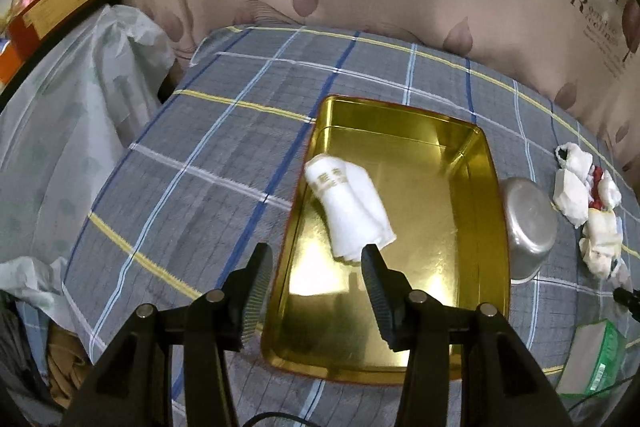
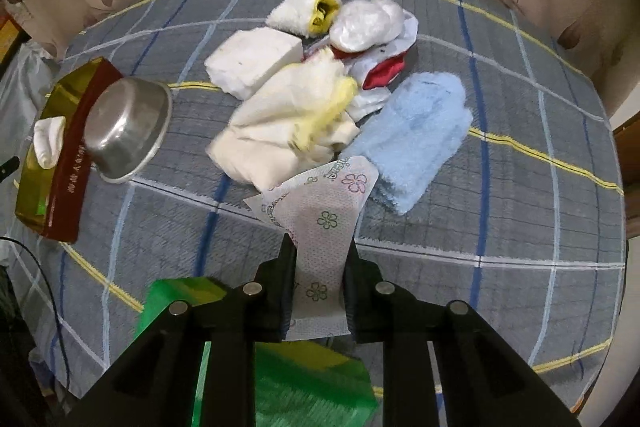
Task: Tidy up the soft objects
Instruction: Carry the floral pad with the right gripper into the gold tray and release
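Right wrist: right gripper (image 2: pixel 318 247) clenched on flowered wipe (image 2: pixel 324 223), clear of pile (image 2: pixel 320 87); left gripper (image 1: pixel 316 259) released above tin (image 1: pixel 486 155).

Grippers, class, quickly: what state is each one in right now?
Left gripper: jaws open, empty, above the gold tin.
Right gripper: jaws shut on the flower-printed white sheet.

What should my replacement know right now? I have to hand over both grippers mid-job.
Left gripper: open, empty, over the near end of the gold tin.
Right gripper: shut on a flower-print packet, lifted above the checked cloth.
Done: one rolled white towel lies in the tin.
Left: the packet in hand, plus the pile on the cloth: blue towel, cream cloth, white pad and other small soft pieces. A steel bowl leans on the tin.
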